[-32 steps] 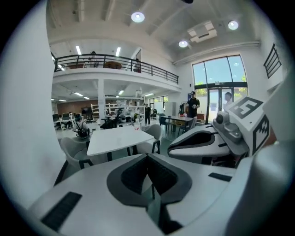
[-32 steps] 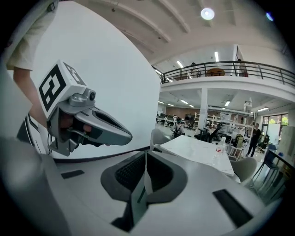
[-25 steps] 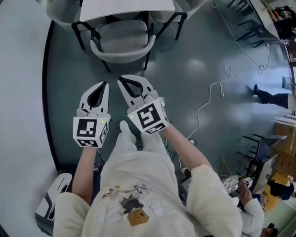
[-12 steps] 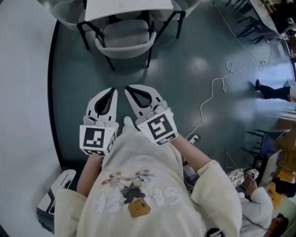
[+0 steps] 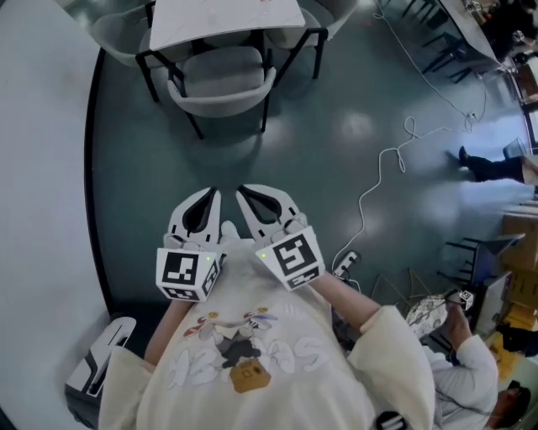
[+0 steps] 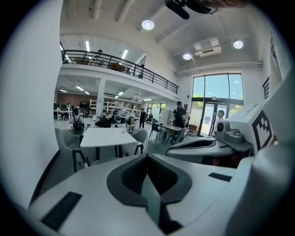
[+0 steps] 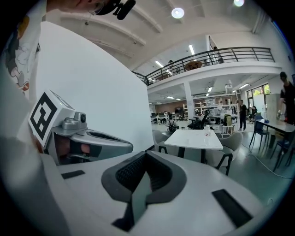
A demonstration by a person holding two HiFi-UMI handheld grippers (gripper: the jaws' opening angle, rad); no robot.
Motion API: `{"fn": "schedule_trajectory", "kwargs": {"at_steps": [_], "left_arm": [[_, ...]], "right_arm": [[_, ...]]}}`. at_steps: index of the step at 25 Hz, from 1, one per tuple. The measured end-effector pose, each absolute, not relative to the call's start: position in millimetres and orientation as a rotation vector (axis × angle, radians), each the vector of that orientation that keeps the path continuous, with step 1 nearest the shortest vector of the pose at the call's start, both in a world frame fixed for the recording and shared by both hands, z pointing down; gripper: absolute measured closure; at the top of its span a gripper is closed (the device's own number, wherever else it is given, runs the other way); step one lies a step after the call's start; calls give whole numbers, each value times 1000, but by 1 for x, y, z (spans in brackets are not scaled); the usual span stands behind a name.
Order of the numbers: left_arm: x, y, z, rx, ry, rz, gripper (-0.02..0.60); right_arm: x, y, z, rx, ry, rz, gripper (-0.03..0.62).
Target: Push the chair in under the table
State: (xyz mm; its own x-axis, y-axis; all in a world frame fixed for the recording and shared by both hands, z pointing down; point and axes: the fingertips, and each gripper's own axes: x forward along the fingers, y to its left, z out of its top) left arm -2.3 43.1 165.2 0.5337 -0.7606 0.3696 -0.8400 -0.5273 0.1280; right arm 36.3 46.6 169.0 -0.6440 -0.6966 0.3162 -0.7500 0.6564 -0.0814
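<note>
Table (image 5: 227,17) ahead; chair (image 5: 223,80), seat tucked under its near edge, backrest outward. Left gripper (image 5: 211,192), right gripper (image 5: 242,191): jaws fully closed, empty, well apart from chair. Risk: off-centre shove skews chair into a table leg.

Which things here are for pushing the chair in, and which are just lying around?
For the job:
- chair
- table
- left tool, shut and empty
- right tool, shut and empty

Just lying about:
- white cable on the floor
- side chair
</note>
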Motion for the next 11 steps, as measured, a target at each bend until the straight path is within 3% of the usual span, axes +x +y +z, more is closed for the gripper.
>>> {"fn": "schedule_trajectory", "kwargs": {"at_steps": [11], "left_arm": [[3, 40, 168, 2465, -1350, 419, 574]], "right_arm": [[33, 46, 169, 1233, -2600, 382, 585]]}}
